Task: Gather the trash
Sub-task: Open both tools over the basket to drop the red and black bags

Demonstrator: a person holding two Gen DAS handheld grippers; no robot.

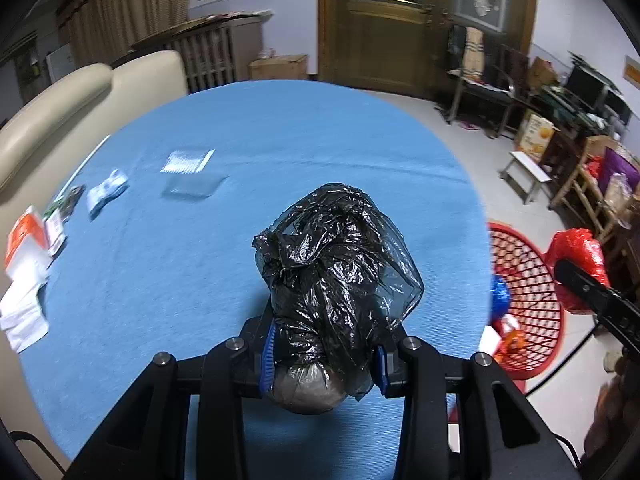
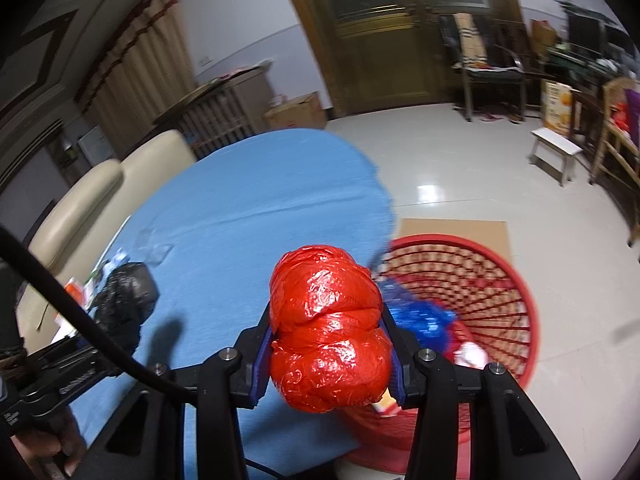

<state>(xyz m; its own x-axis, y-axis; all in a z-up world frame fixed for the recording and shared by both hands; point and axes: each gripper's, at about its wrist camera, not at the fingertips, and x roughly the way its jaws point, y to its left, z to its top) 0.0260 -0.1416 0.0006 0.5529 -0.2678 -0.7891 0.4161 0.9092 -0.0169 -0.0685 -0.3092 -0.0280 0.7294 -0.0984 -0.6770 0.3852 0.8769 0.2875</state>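
- Left gripper (image 1: pixel 322 354): closed on a crumpled black plastic bag bundle (image 1: pixel 336 276). The blue-padded fingers (image 1: pixel 267 354) press on both sides of its lower part; the bundle's top sticks up past them.
- The black bundle is held above the round table with a blue cloth (image 1: pixel 240 128), towards its near right part.
- Right gripper (image 2: pixel 329 354): closed on a crumpled red plastic bag bundle (image 2: pixel 328 332), clamped at its waist between the fingers (image 2: pixel 260 360).
- The red bundle is held at the table's right edge, just beside the red lattice plastic basket (image 2: pixel 516 292) on the floor.
- The basket holds a blue shiny wrapper (image 2: pixel 424 320) and some white scraps.
- Lying on the table, far left: a clear plastic packet (image 1: pixel 192 176), a small blue-and-white wrapper (image 1: pixel 106 192), an orange-and-white carton (image 1: pixel 26 240) and white papers (image 1: pixel 24 312); all blurred.
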